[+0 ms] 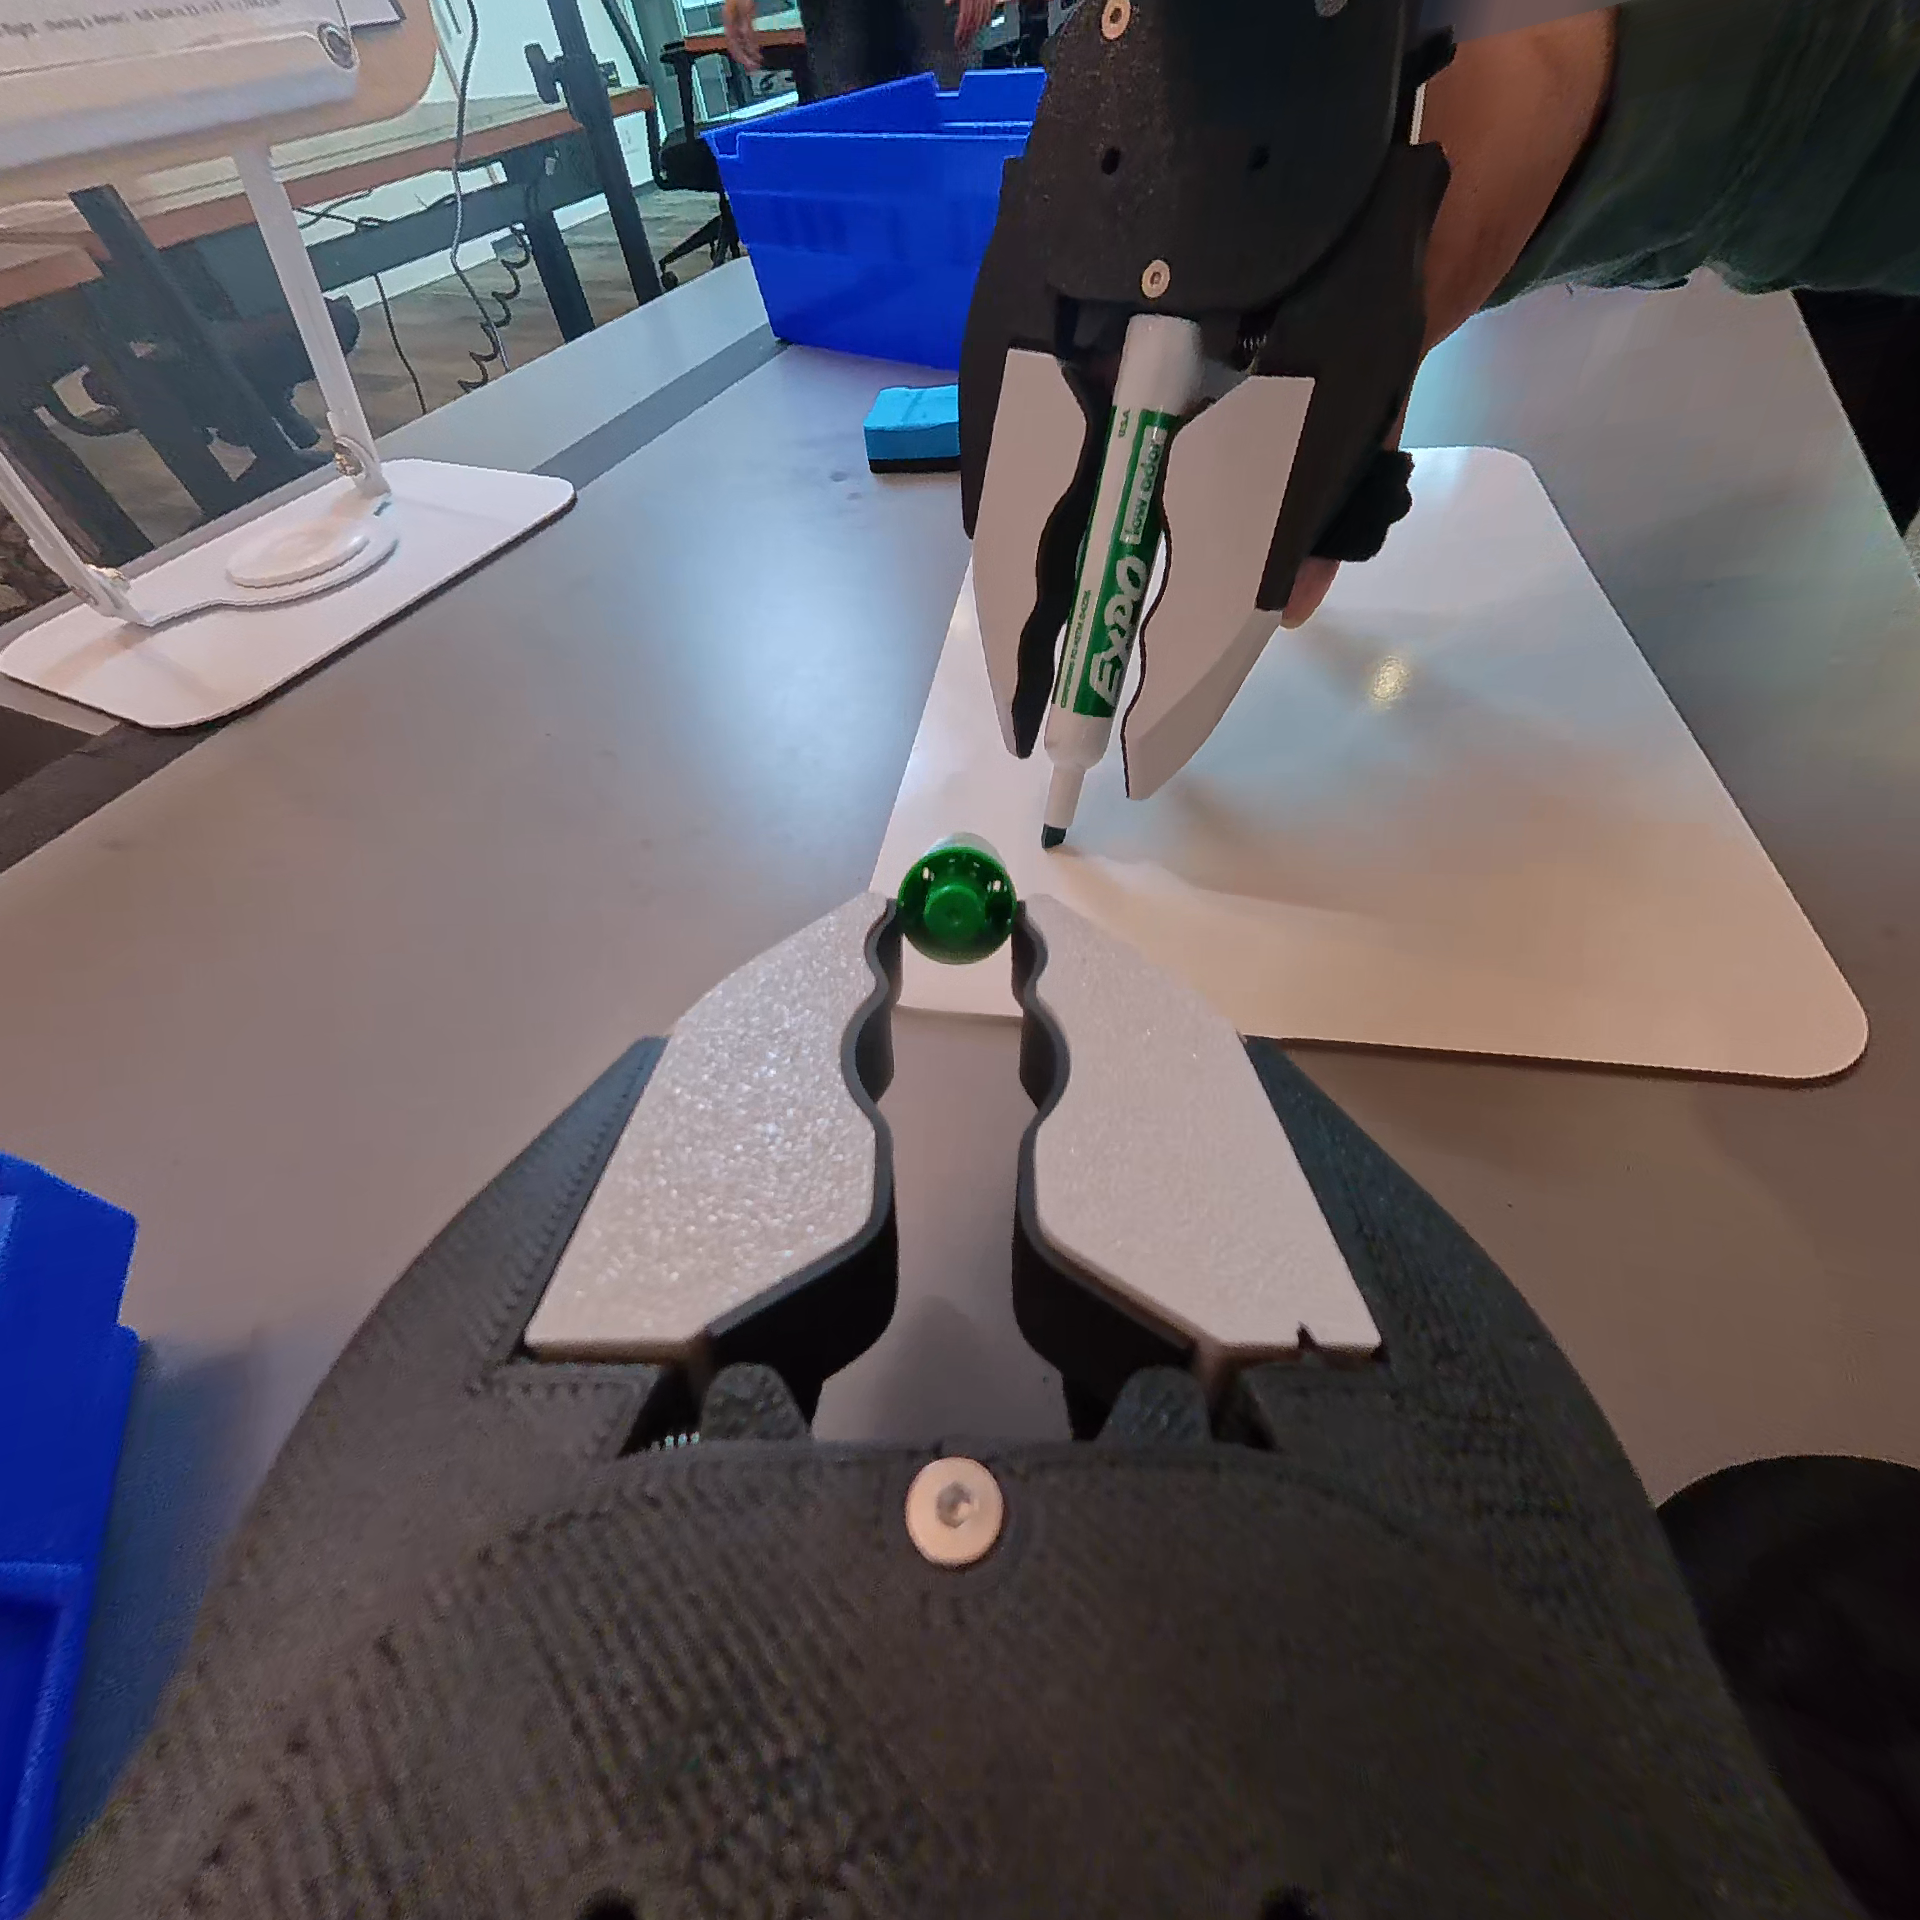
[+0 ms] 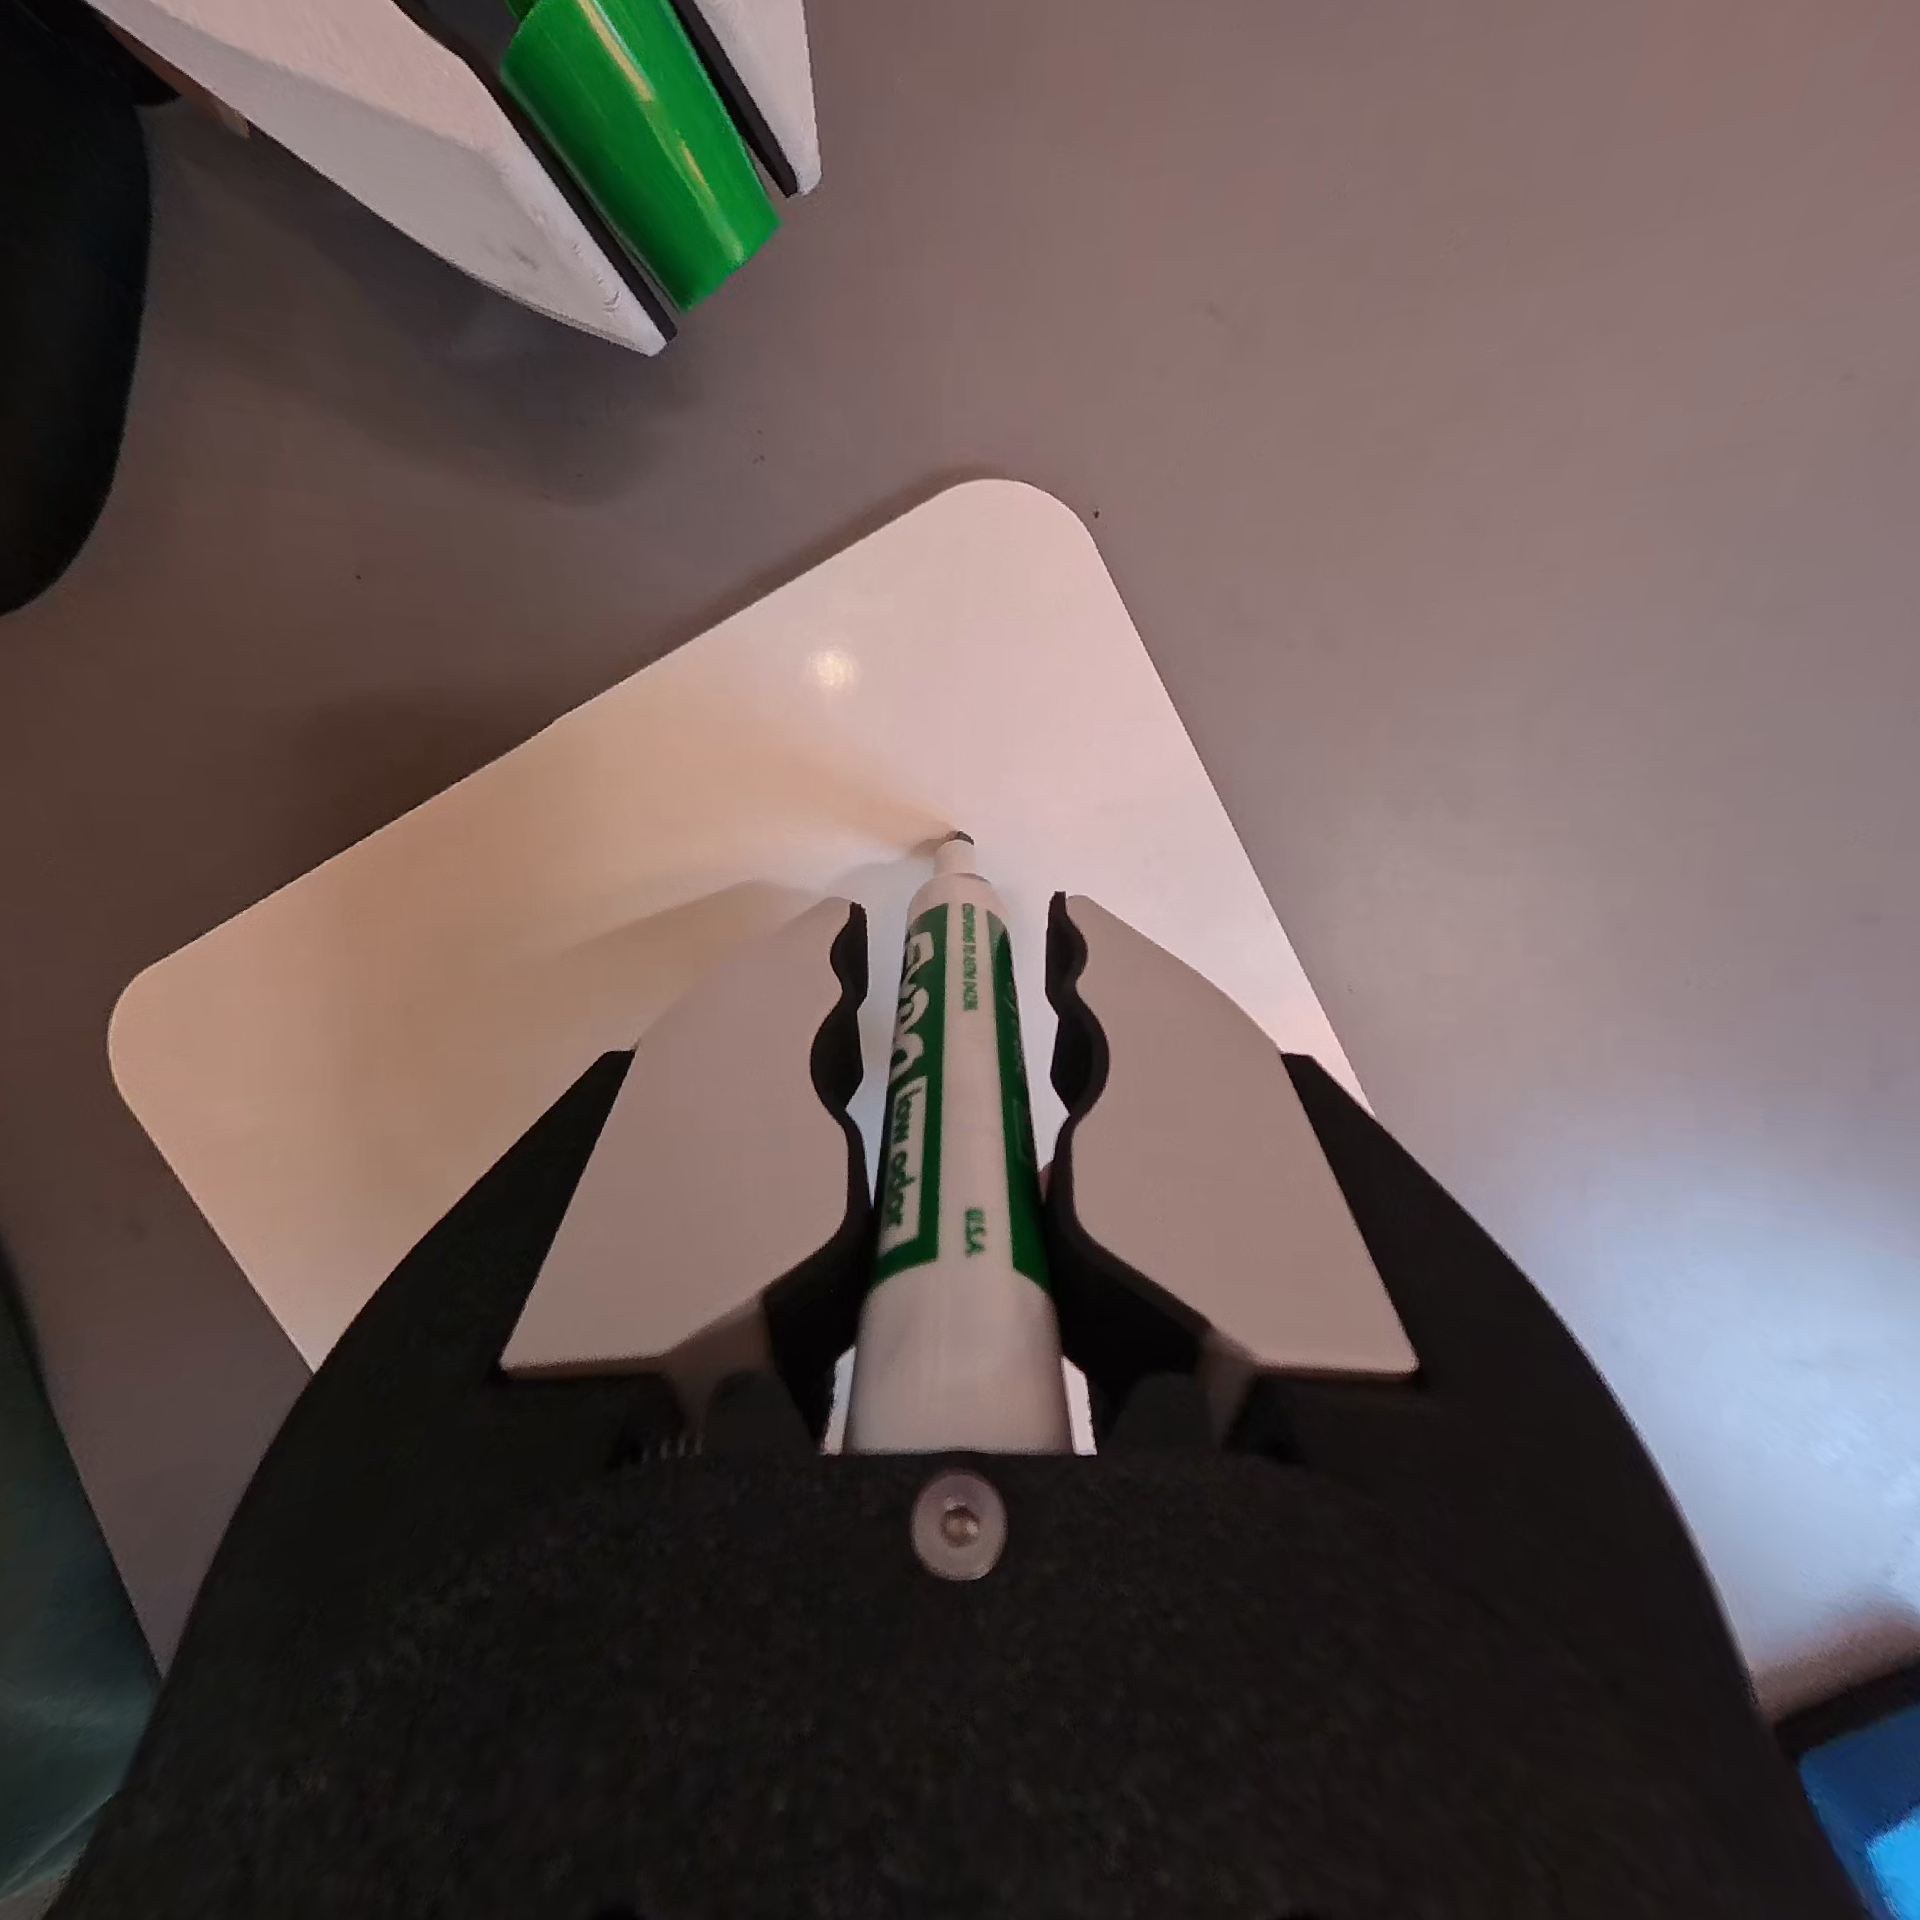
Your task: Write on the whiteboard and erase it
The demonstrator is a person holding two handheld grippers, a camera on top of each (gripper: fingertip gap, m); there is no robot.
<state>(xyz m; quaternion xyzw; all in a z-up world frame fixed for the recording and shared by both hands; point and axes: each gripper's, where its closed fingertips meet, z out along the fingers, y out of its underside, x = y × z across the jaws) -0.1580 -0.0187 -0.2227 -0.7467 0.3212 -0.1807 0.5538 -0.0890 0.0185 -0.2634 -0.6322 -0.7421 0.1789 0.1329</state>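
The right gripper (image 2: pixel 956 914) clamps the marker (image 2: pixel 951 1143) lengthwise between its jaws — tip on the whiteboard (image 2: pixel 520 883) straight ahead. The left gripper (image 1: pixel 956 914) pinches the green cap (image 1: pixel 954 906) at its jaw tips.

Grey surface (image 1: pixel 436 831), glossy under overhead light. Beyond the jaws: blue bins (image 1: pixel 873 208) and a white stand (image 1: pixel 301 561) at left. Behind those, wood-topped desks (image 1: pixel 499 135) on black legs, office chair (image 1: pixel 691 135), wood-pattern floor (image 1: pixel 436 312), bright windows.

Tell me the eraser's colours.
The eraser is blue on top with a black base, clearest in the left wrist view.
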